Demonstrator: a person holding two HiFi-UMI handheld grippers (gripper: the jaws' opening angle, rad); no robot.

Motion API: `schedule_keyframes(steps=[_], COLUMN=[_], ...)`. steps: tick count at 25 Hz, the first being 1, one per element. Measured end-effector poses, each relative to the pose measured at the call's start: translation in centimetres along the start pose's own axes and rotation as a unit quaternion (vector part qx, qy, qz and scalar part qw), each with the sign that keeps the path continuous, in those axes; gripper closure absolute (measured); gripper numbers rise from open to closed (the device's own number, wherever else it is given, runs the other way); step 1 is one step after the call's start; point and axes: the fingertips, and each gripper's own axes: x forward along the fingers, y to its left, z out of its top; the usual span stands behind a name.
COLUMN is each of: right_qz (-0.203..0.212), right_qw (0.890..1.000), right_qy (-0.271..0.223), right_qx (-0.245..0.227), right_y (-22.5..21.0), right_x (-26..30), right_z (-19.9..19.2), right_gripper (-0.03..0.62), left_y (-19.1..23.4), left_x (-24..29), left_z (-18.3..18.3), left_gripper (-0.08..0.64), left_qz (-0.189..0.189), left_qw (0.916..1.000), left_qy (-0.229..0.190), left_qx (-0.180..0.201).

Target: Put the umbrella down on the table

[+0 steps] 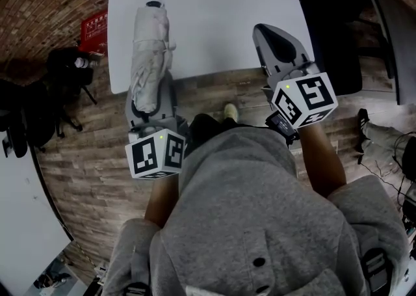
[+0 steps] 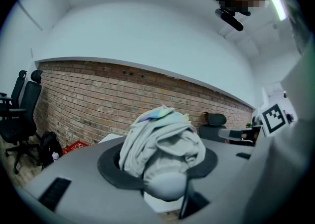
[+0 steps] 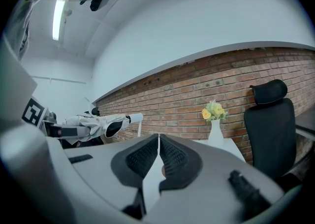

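Note:
A folded pale grey umbrella [image 1: 151,47] sticks out forward from my left gripper [image 1: 151,103], which is shut on its handle end. The umbrella's far end with the white tip reaches over the near left part of the white table [image 1: 208,8]. In the left gripper view the bunched fabric of the umbrella [image 2: 160,144] fills the space between the jaws. My right gripper [image 1: 278,44] is shut and holds nothing; it hangs over the table's near edge. In the right gripper view the right gripper [image 3: 158,156] shows its ribbed pads [image 3: 173,156] pressed together, and the umbrella [image 3: 98,124] lies off to the left.
A white vase of yellow flowers [image 3: 214,119] stands on the table in front of a brick wall. Black office chairs [image 3: 269,124] stand to the right. A black bag [image 1: 68,67] and a red crate [image 1: 96,31] sit on the wooden floor at the left of the table.

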Motion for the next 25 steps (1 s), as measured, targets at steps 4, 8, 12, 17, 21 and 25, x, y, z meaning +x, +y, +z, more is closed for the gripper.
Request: schedule_keyframes(steps=[4,8,12,17,21,25], right_qz=[0.002,0.004,0.003,0.005,0.008,0.010], right_qw=[1.000,1.000,1.000,1.000,1.000,0.999], right_qy=[-0.001,0.001,0.009,0.018,0.022,0.030], right_qx=[-0.005,-0.007,-0.008,-0.007,-0.008,-0.010], right_y=[0.1,0.4,0.9,1.5,2.3,2.8], right_x=[0.5,1.0,2.3,3.9,4.9,5.5], right_z=[0.0,-0.1,-0.4,-1.0,-1.3,-1.8], right_gripper=[0.568,0.568,0.568,0.568,0.568,0.568], left_y=[0.1,0.5,1.7,3.3,4.5,5.5], left_x=[0.4,0.8,1.5,2.3,2.4,2.7], left_z=[-0.1,-0.2,-0.5,-1.2,-1.4,-1.7], left_gripper=[0.347,0.347,0.347,0.347,0.347,0.347], left_qz=[-0.003,-0.003,-0.001,0.004,0.009,0.014], left_qw=[1.0000,1.0000,1.0000,0.9999,0.9998,0.9997], left_qy=[-0.003,-0.004,0.001,0.014,0.017,0.022], left_qx=[0.001,-0.002,-0.006,-0.009,-0.007,-0.005])
